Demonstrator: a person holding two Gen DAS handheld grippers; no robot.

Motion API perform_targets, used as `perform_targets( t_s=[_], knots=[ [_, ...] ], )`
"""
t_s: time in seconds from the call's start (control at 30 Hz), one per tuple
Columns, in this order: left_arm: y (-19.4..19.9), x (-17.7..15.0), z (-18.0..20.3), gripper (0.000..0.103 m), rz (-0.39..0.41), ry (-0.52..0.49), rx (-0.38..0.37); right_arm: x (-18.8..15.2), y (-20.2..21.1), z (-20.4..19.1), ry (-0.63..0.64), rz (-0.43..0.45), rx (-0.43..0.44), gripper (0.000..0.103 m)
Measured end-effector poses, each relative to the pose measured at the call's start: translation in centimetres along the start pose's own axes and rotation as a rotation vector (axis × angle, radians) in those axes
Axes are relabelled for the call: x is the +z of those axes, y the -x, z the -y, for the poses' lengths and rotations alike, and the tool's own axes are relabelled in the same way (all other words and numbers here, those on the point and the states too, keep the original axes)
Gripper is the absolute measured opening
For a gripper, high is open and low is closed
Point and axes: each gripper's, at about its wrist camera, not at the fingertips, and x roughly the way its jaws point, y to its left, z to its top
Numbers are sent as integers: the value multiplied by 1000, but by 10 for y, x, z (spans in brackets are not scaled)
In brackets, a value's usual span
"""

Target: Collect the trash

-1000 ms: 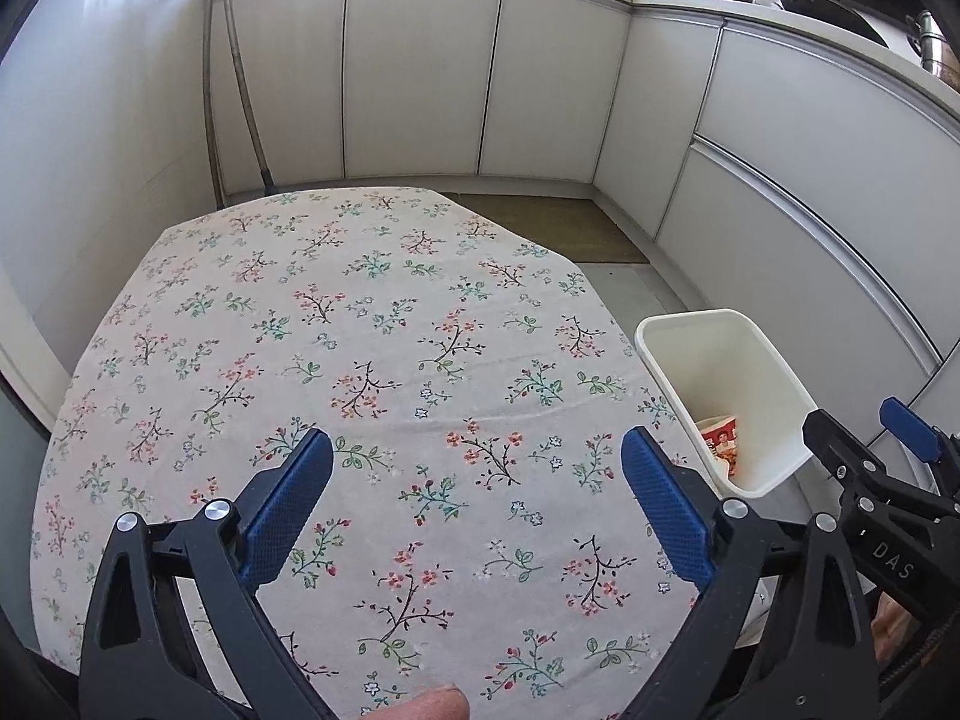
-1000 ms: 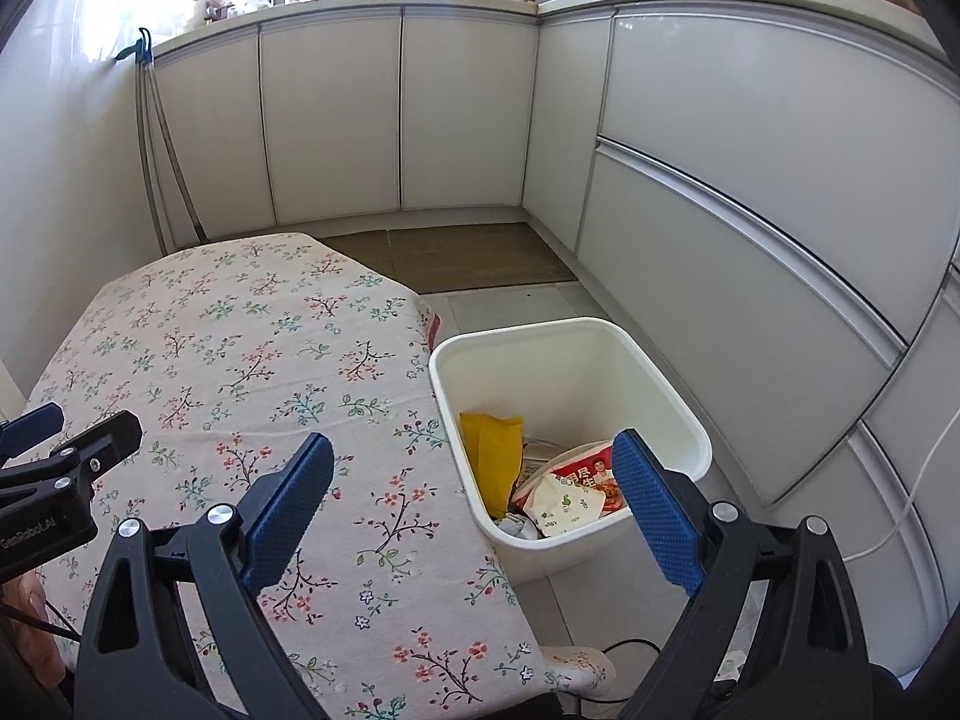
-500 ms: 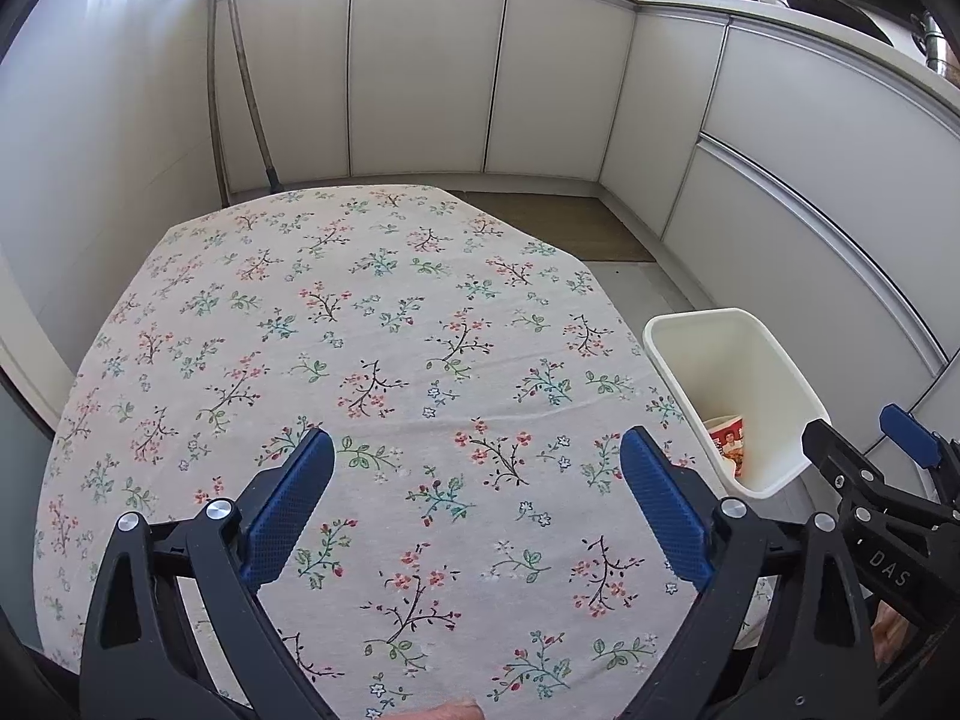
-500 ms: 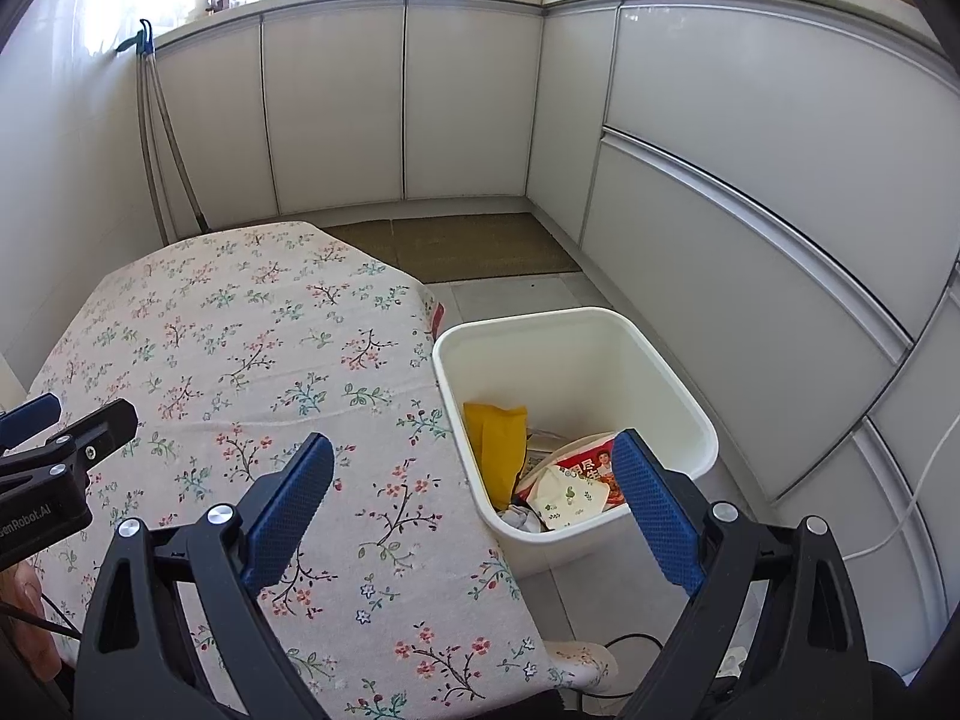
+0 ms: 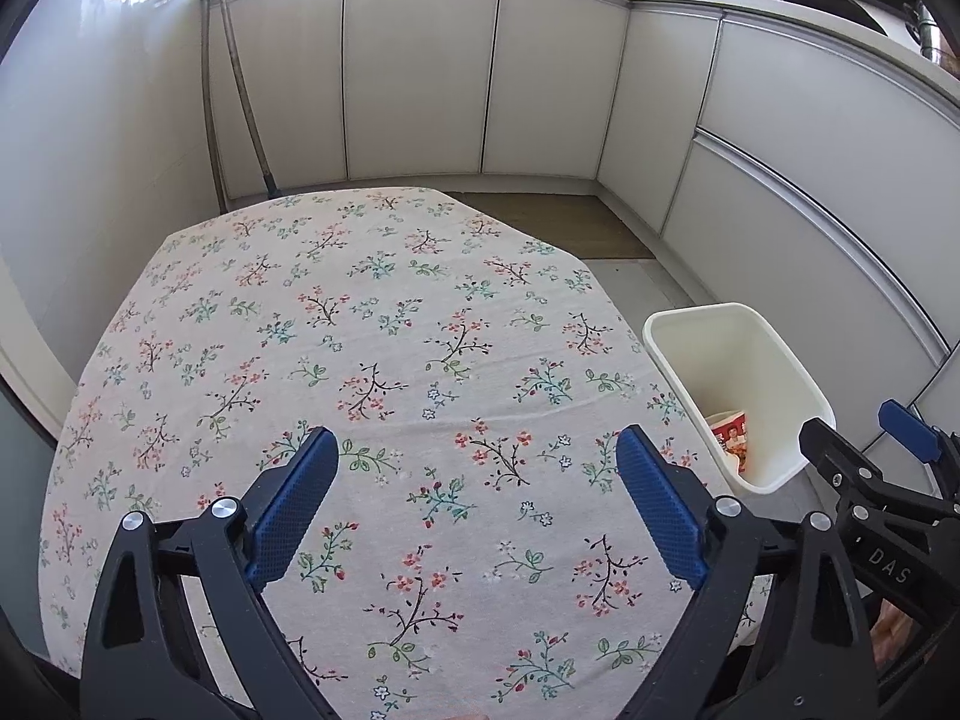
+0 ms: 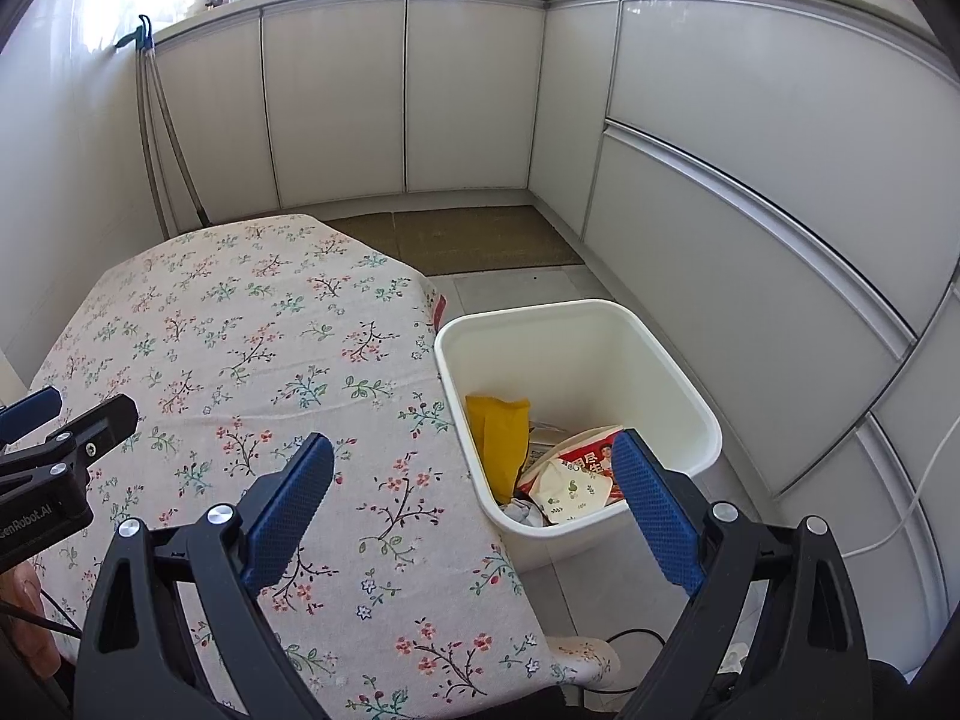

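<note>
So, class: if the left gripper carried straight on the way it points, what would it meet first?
Most likely the flower-printed tablecloth: the open left gripper tilts down over bare cloth, nothing between its jaws. Exact depth is unclear.

Ahead of my left fingers (image 5: pixel 474 504) the floral-cloth tabletop (image 5: pixel 360 312) lies bare, free to cross. Just right of its edge, under my right fingers (image 6: pixel 474 504), the white plastic bin (image 6: pixel 690 396) stands open-topped. Beyond, white cabinet fronts (image 6: pixel 750 192) wall the narrow floor.
</note>
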Motion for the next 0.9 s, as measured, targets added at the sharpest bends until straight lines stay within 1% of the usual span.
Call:
perform_targets(
  t_s=[0.3, 0.4, 0.43, 0.5, 0.6, 0.7, 0.73, 0.9],
  knots=[
    [1, -1, 4, 79, 8, -34, -16, -2, -2, 0, -7, -14, -1, 91],
    [1, -2, 5, 73, 12, -43, -29, -2, -4, 1, -15, -23, 2, 91],
    [1, -2, 5, 70, 14, -41, -34, -3, -4, 2, -18, -23, 2, 91],
    [0, -2, 3, 69, 13, -35, -36, -2, -3, 3, -23, -20, 0, 91],
    [-1, -1, 2, 71, 8, -32, -33, -1, -4, 3, -29, -21, -1, 91],
    [-3, -1, 2, 79, -4, -28, -32, -2, -4, 2, -28, -22, -2, 91],
    [-3, -1, 2, 84, -8, -27, -29, -1, -4, 2, -27, -21, -3, 91],
    [-3, -1, 1, 88, -13, -21, -22, -2, -5, 2, -30, -23, -3, 91]
  ],
)
